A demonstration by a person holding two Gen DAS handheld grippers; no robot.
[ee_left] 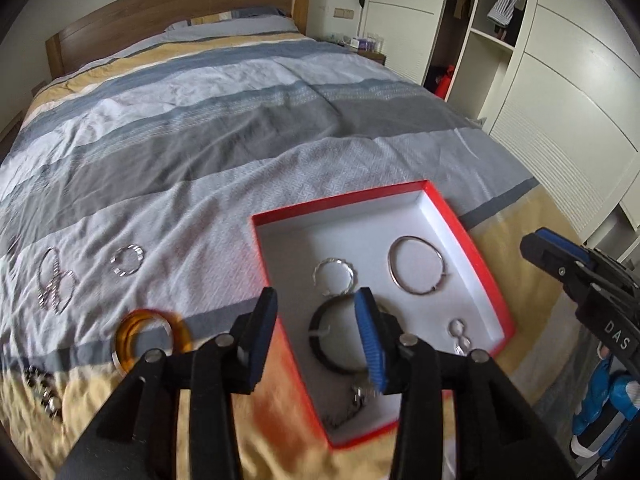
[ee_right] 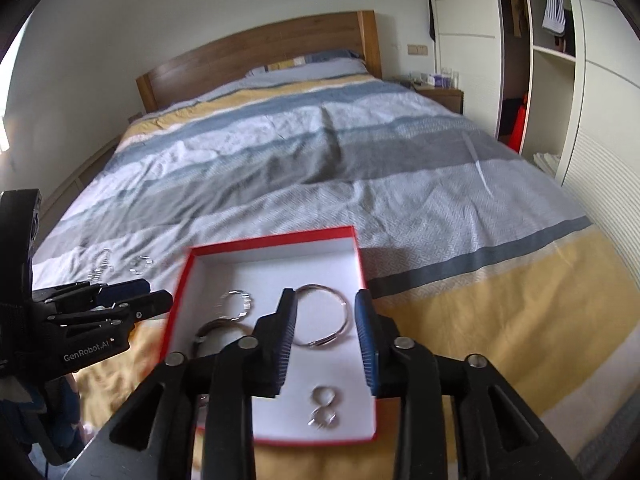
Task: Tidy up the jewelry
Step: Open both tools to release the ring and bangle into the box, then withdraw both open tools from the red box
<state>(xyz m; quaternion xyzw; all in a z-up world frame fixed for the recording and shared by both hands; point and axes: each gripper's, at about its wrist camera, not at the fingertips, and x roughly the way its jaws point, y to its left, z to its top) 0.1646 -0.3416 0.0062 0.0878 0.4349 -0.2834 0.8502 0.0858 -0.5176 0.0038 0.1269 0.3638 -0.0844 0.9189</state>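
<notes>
The task looks roughly half done. The red box (ee_left: 472,240) sits open on the bed (ee_left: 200,140) near its foot, and several pieces already lie on its white floor: a large silver bangle (ee_left: 416,265), a faceted silver bracelet (ee_left: 334,276), a dark bangle (ee_left: 320,344), a pair of small silver rings (ee_left: 458,332) near the right wall, and a chain-like piece (ee_left: 356,400) at the near edge that is too blurred to name. Still out on the duvet, well apart from the box to its left, are an amber bangle (ee_left: 150,336), a silver faceted bracelet (ee_left: 127,266), a looped silver chain (ee_left: 56,284) and a string of dark beads (ee_left: 40,392) at the far left edge; these remain to be gathered. The left claw (ee_left: 316,336) hangs over the box's left wall with its jaws apart and nothing between them, and the right claw (ee_right: 326,336) hovers above the box interior, jaws likewise parted and empty. The left wrist view alone shows the amber bangle and the beads, plus the chain-like piece in the box. The right wrist view shows the small rings clearly, just below its own claw, and the left claw from the side at the box's left.
</notes>
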